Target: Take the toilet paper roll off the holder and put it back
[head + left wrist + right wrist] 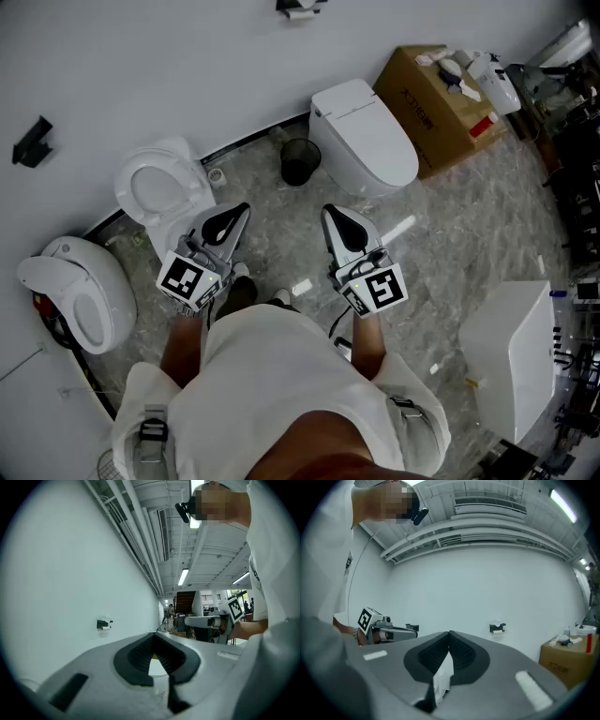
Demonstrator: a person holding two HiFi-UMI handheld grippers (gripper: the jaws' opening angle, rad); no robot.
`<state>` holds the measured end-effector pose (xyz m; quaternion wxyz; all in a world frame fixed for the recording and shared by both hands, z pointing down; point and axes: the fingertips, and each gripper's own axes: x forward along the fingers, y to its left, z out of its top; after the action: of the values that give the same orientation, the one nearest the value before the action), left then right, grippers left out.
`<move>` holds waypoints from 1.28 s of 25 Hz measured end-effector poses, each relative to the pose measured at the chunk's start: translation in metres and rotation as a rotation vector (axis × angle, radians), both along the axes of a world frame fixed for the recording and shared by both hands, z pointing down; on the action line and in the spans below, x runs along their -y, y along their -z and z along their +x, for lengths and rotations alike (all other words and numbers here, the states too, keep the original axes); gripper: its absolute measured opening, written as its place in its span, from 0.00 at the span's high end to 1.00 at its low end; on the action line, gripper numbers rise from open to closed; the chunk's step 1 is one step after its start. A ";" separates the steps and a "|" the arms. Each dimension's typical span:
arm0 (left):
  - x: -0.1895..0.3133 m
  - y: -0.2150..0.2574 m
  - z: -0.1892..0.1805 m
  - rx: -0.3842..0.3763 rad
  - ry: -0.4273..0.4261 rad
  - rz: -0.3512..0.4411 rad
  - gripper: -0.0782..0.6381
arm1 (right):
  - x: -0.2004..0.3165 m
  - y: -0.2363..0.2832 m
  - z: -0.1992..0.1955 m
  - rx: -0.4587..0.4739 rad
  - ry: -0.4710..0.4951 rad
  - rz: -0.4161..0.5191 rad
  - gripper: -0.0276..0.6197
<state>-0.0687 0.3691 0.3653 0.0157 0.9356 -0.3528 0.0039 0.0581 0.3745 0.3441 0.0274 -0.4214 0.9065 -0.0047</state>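
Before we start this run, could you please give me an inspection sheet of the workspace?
Surface: grey marbled floor, few white scraps.
Job's things: white toilet paper roll sits on black wall holder.
Clutter: three white toilets, black round bin, brown cardboard box.
Grippers: left gripper shut, empty; right gripper shut on creased white strip, perhaps paper.
Cables: thin dark lead hanging at left.
Surroundings: white wall, ceiling pipes.

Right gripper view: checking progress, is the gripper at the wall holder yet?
No, the holder hangs far off on the wall, well clear of the right gripper.
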 end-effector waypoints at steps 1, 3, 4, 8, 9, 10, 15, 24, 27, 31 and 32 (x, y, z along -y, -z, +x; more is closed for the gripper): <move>0.001 0.000 -0.001 -0.002 0.001 0.003 0.89 | 0.001 -0.001 -0.002 0.000 0.004 0.000 0.94; 0.002 0.001 -0.003 -0.008 0.002 0.009 0.90 | 0.002 -0.003 -0.006 -0.002 0.014 -0.001 0.94; 0.002 0.001 -0.004 -0.013 0.003 0.011 0.89 | 0.002 -0.004 -0.007 -0.005 0.019 -0.001 0.94; 0.002 0.001 -0.002 -0.028 0.003 0.005 0.89 | 0.002 -0.003 -0.008 -0.010 0.030 0.001 0.94; 0.002 0.002 -0.002 -0.029 0.001 0.004 0.89 | 0.002 -0.002 -0.008 -0.008 0.030 0.002 0.94; 0.002 0.001 -0.002 -0.030 -0.003 0.003 0.89 | 0.002 -0.001 -0.009 -0.003 0.028 0.003 0.94; 0.014 -0.007 -0.029 -0.031 0.015 0.002 0.89 | 0.016 -0.008 -0.034 0.065 0.061 -0.009 0.90; -0.005 0.001 -0.004 -0.032 0.037 -0.006 0.89 | -0.004 0.002 -0.005 0.056 0.072 -0.018 0.89; -0.013 0.010 0.015 -0.027 0.040 0.004 0.89 | -0.013 0.009 0.015 0.061 0.077 -0.017 0.89; -0.003 0.010 0.024 -0.021 0.026 0.015 0.89 | -0.004 0.005 0.030 0.073 0.037 -0.017 0.89; -0.001 0.008 0.019 -0.021 0.026 0.018 0.89 | -0.001 0.003 0.027 0.075 0.031 -0.016 0.89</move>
<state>-0.0501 0.3701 0.3572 0.0112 0.9309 -0.3649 -0.0090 0.0846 0.3757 0.3416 0.0581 -0.4069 0.9112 -0.0280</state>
